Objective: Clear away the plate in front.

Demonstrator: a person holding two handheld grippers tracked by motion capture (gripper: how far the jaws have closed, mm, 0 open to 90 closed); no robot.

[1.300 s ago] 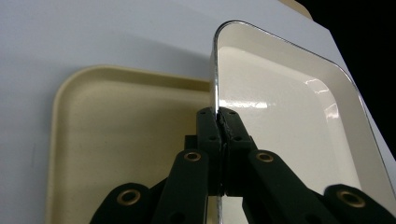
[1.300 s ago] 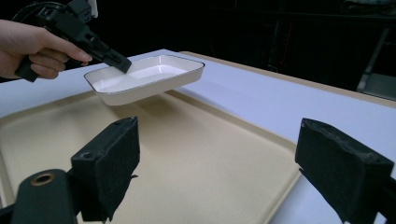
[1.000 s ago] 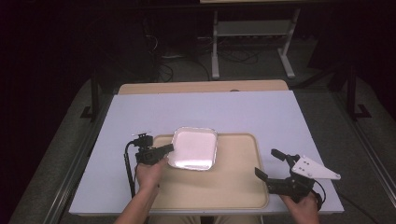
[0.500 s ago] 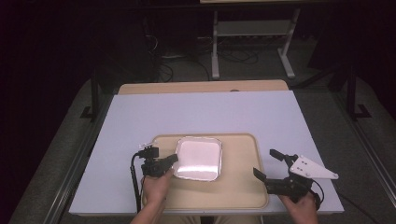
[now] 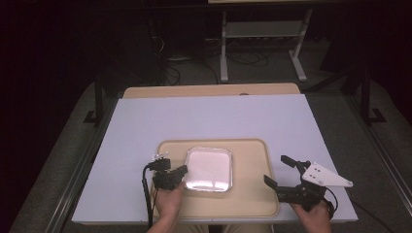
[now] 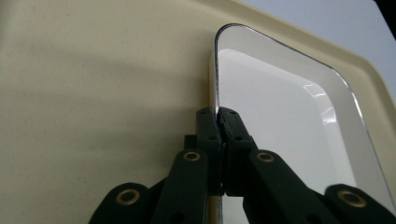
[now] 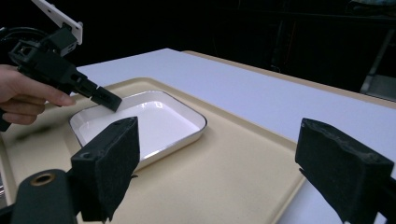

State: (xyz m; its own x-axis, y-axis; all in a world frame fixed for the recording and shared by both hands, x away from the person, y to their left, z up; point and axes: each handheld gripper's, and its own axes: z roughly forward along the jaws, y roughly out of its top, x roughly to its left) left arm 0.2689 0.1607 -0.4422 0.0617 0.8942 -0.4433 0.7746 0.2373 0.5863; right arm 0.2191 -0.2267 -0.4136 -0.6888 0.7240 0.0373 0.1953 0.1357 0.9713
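The white dish [image 5: 209, 168] sits inside the beige tray [image 5: 252, 194], toward the tray's left half, and the tray rests on the pale tabletop [image 5: 214, 116]. The left gripper [image 5: 180, 171] has its fingers [image 6: 211, 128] clenched on the dish's near left rim, which stands pinched between them in the left gripper view, so the step in hand looks like placing the dish on the tray. The right gripper [image 5: 277, 170] hovers over the tray's right edge, fingers [image 7: 109, 158] spread wide with nothing between them. The next move probably calls for checking that the dish lies flat on the tray, then easing the left fingers apart and drawing them back without dragging the rim
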